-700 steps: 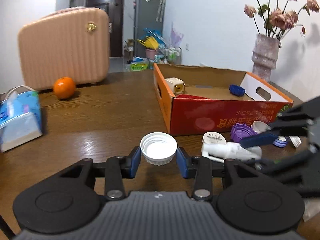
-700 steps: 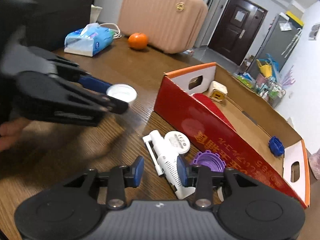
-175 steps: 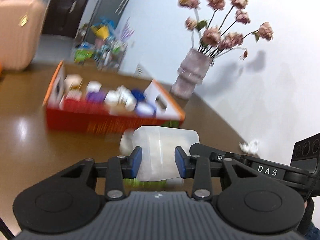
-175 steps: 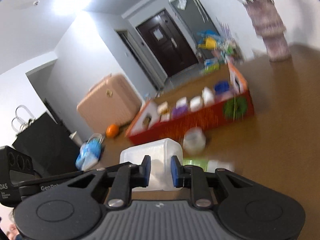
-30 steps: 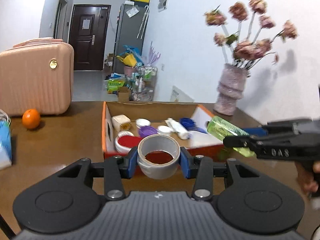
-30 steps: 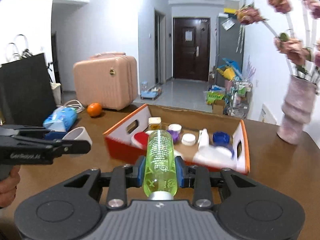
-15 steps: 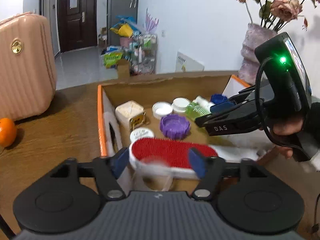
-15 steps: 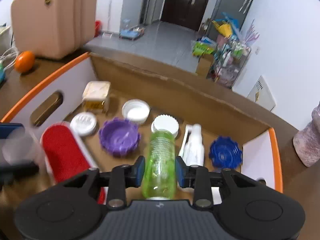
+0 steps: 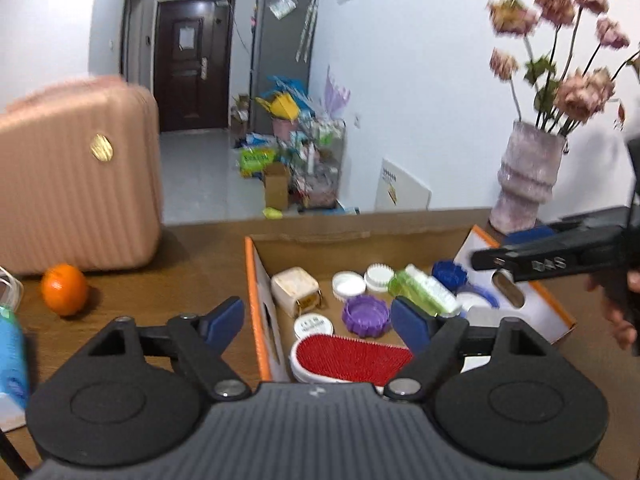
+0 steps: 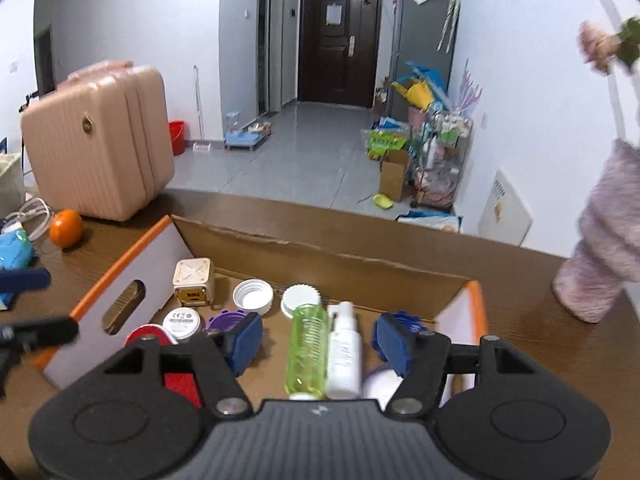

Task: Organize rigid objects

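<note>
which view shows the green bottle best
The right wrist view: the green bottle lies in full length between the open fingers, beside the white spray bottle in the cardboard box. In the left wrist view it looks smaller, foreshortened, and partly cut off by a blue finger pad.

**Box is packed, room is off to the left side**

The cardboard box [image 10: 320,256] is open on top, so dropping in from above works, but the floor is crowded: green bottle [image 10: 306,350] and white spray bottle [image 10: 344,354] lie side by side in the middle, caps behind them, red brush [image 9: 352,354] along the near wall. The tall back wall blocks coming in from behind. Bare tabletop [image 9: 160,276] sits left of the box, with the orange [image 9: 64,289] and pink suitcase [image 9: 76,184] farther left. The vase [image 9: 524,180] stands past the box's far right corner.
</note>
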Motion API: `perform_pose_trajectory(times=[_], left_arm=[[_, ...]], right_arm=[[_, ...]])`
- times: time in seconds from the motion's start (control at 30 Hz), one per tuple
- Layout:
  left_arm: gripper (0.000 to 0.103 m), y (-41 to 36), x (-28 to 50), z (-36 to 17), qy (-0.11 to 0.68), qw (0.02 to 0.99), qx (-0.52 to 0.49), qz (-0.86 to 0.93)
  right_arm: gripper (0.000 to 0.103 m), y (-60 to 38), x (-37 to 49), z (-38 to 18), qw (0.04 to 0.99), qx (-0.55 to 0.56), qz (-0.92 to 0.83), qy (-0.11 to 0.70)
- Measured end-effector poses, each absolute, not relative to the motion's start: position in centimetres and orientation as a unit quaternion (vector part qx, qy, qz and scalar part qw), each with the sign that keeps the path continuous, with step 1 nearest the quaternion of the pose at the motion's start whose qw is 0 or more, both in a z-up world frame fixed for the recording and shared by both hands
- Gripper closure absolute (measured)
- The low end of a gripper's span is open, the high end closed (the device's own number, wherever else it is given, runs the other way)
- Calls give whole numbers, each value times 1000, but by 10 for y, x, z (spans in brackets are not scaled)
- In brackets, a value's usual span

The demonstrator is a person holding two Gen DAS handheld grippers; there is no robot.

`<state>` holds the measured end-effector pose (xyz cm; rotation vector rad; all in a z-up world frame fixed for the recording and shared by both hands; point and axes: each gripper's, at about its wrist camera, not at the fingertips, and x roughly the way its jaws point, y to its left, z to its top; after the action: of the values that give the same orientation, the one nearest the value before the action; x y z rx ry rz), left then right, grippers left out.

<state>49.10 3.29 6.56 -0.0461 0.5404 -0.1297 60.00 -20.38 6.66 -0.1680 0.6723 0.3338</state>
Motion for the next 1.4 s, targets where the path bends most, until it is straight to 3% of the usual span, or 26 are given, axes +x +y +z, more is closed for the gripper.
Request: perform_pose_trajectory(times=[0.17, 0.4, 0.9, 1.2, 1.4], left_arm=[[10, 32, 437, 99, 238, 970, -21, -42], [2, 23, 352, 104, 196, 980, -33, -2], [0, -4, 180, 87, 103, 994, -21, 29], [0, 1, 60, 39, 118, 991, -10, 65], [0, -12, 38, 31, 126, 991, 1, 49]], right_arm=[[35, -242, 539, 100, 942, -69, 138, 297], [24, -280, 428, 114, 968, -28, 129, 215], [10, -280, 235, 88, 987, -20, 125, 96], [6, -266, 120, 34, 987, 4, 113, 113], [4, -250, 82, 19, 985, 2, 124, 123]])
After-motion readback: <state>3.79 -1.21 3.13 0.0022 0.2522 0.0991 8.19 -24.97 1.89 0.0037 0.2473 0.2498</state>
